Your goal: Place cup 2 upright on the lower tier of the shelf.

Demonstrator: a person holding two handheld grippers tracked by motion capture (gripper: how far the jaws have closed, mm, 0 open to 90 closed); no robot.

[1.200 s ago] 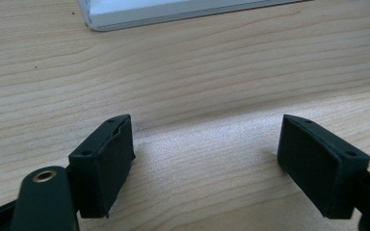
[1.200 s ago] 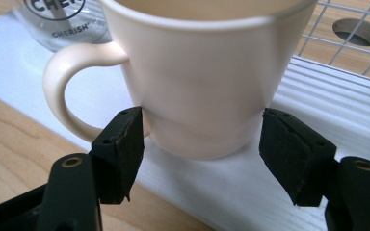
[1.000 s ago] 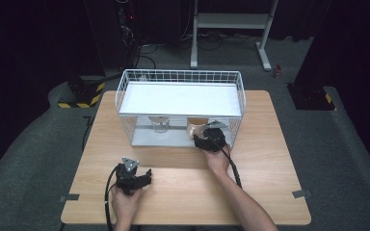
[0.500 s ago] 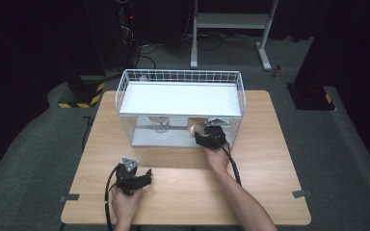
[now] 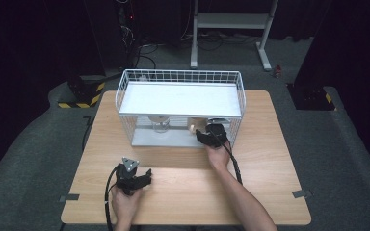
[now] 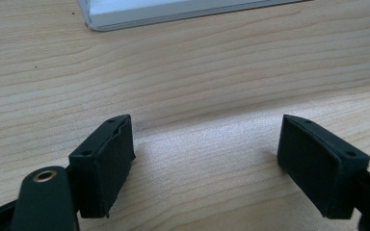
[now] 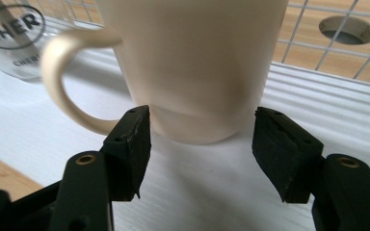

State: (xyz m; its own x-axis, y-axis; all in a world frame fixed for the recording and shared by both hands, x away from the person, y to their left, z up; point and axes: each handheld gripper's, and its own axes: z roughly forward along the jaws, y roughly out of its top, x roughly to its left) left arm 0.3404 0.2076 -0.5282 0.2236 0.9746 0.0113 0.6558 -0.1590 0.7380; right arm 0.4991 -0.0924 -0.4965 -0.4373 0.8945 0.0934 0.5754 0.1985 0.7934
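Right tongs [image 7: 200, 149] just closed onto cream mug [image 7: 197, 62] base inside wire rack [image 5: 130, 96]; low pinch may slip, tipping mug into glass [image 7: 14, 43]. Left tongs [image 6: 207, 159] half open, empty, over desk [image 6: 183, 72].

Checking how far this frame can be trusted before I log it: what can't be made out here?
- High view: the cream mug and the glass are mostly hidden under the white shelf; the right gripper covers the mug's base.
- Right gripper view: the mug's rim is cut off by the top edge; the glass's lettering is blurred and cut off at the left edge.
- Left gripper view: the rack's base is cut off by the top edge.
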